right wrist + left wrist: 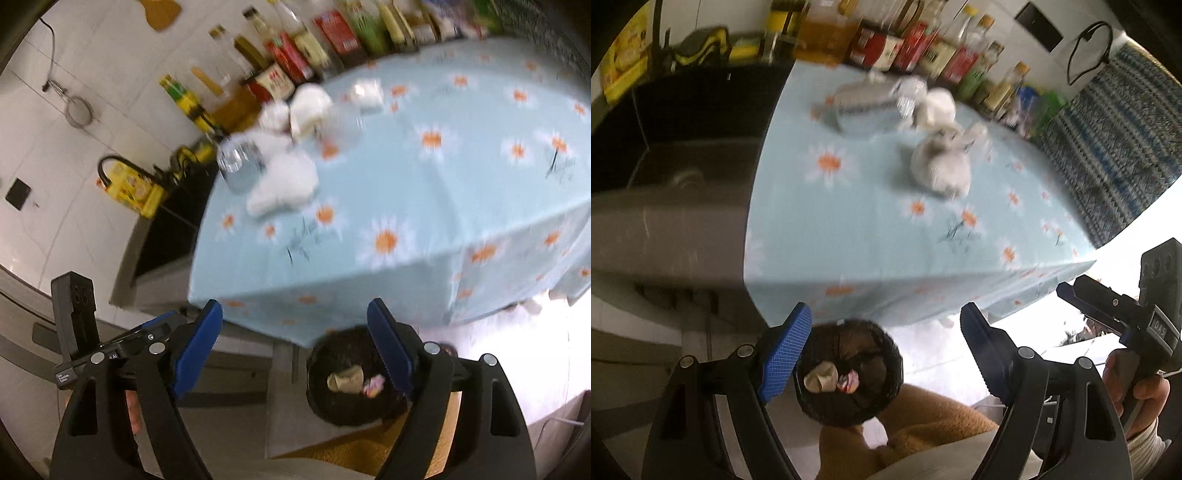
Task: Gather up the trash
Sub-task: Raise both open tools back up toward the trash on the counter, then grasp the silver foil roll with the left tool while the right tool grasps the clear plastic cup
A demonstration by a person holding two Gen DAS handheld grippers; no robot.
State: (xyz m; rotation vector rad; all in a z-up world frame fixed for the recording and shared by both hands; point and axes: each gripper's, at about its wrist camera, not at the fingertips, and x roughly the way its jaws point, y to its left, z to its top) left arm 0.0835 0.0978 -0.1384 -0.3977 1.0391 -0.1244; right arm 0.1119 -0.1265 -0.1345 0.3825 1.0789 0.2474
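A black mesh bin [849, 373] stands on the floor below the table edge, with a crumpled beige scrap [820, 376] and a pink wrapper [848, 382] inside. My left gripper [886, 354] hangs open above it, nothing between its blue pads. In the right wrist view the same bin [354, 384] sits under my right gripper [295, 350], which is also open and holds nothing. On the floral tablecloth [871, 206] lie crumpled white tissues [942, 168], a crushed clear plastic bottle [864, 103] and more white paper [284, 182].
Bottles and sauce jars [916, 44] line the table's back edge. A dark sink [683, 140] adjoins the table on the left. A hand holds the right gripper's handle [1137, 384]. A brown mat [923, 421] lies under the bin. A patterned cloth [1115, 147] hangs at right.
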